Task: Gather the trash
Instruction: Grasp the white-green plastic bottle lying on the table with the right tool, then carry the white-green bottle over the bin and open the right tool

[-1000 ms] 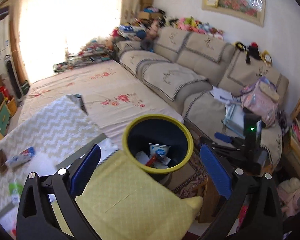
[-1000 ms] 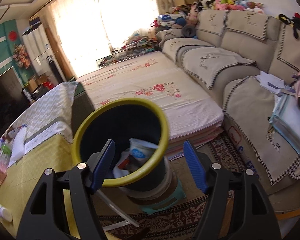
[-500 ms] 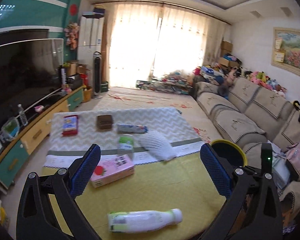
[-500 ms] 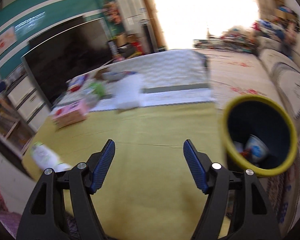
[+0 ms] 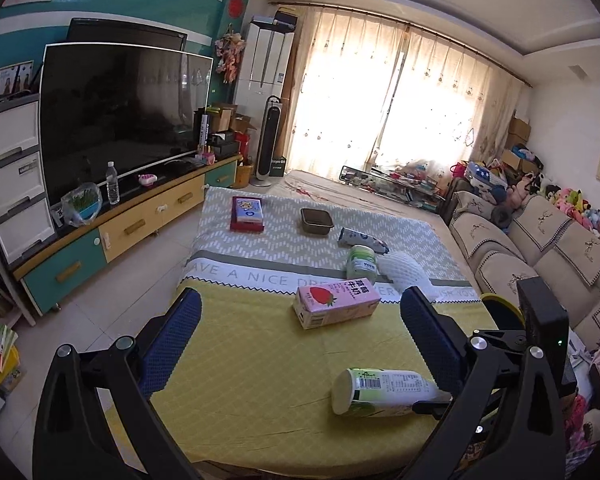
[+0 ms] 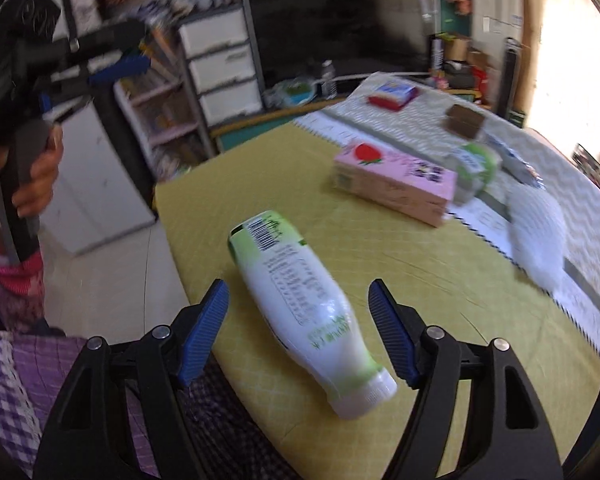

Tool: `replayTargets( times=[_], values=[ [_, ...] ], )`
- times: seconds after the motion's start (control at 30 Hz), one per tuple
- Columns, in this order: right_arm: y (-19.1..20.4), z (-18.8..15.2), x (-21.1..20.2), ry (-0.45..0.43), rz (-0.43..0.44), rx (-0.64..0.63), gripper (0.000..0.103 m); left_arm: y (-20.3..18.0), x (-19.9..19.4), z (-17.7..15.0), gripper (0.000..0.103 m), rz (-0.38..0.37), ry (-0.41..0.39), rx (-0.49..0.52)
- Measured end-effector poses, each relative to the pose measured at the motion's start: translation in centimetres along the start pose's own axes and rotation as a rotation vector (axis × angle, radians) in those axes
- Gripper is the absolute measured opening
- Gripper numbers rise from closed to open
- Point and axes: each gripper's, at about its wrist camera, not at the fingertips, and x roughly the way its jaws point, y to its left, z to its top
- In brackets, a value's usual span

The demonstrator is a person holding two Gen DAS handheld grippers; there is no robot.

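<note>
right claw (image 6: 298, 322) wide open, straddling bottle (image 6: 300, 304)

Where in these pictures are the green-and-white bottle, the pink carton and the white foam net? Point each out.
bottle (image 6: 300, 304): right wrist view, on its label mid-body.
pink carton (image 5: 336, 304): left wrist view, on its top face.
foam net (image 5: 404, 270): left wrist view, on its middle.

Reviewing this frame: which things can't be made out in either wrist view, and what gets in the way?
- Yellow-rimmed bin, left wrist view: only a sliver of rim shows behind the right claw's body; contents hidden.
- White and green bottle, left wrist view: neck and cap hidden behind the left claw finger.
- Pink carton, right wrist view: print unreadable from motion blur.
- Green cup, right wrist view: blurred, partly behind the carton.
</note>
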Motion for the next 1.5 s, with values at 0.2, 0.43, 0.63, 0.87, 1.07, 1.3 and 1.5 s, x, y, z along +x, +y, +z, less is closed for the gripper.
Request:
replayTargets(
  times=[0.2,0.43,0.63,0.87,1.07,1.3,1.5],
  values=[
    [0.8,1.1,3.5,0.153,0.015,-0.109,0.069,-0.3,-1.0,0.4,0.098,0.021,-0.027,-0.006],
    [1.2,0.9,5.0,0.186,0.032,-0.121,0.068,-0.9,-0.8,0.4,0.098,0.024,-0.021,0.002],
    [0.8,0.7,5.8,0.189,0.027,-0.112,0.065,-1.1,-0.2,0.1,0.098,0.015,-0.003,0.003],
    [-0.6,0.2,5.5,0.153,0.016,-0.053,0.054,-1.3,0.5,0.0,0.098,0.012,0.01,0.003],
    [-3.4,-1.1,3.7,0.074,-0.008,0.106,0.052,-1.4,1.3,-0.3,0.098,0.01,0.024,0.003],
    [-7.3,-3.6,0.7,-0.023,-0.05,0.287,0.052,-2.2,2.4,-0.7,0.098,-0.006,0.052,0.013],
    [-11.6,-6.3,-3.0,-0.137,-0.118,0.459,0.05,-3.1,3.3,-1.1,0.098,-0.019,0.072,0.028]
  ],
)
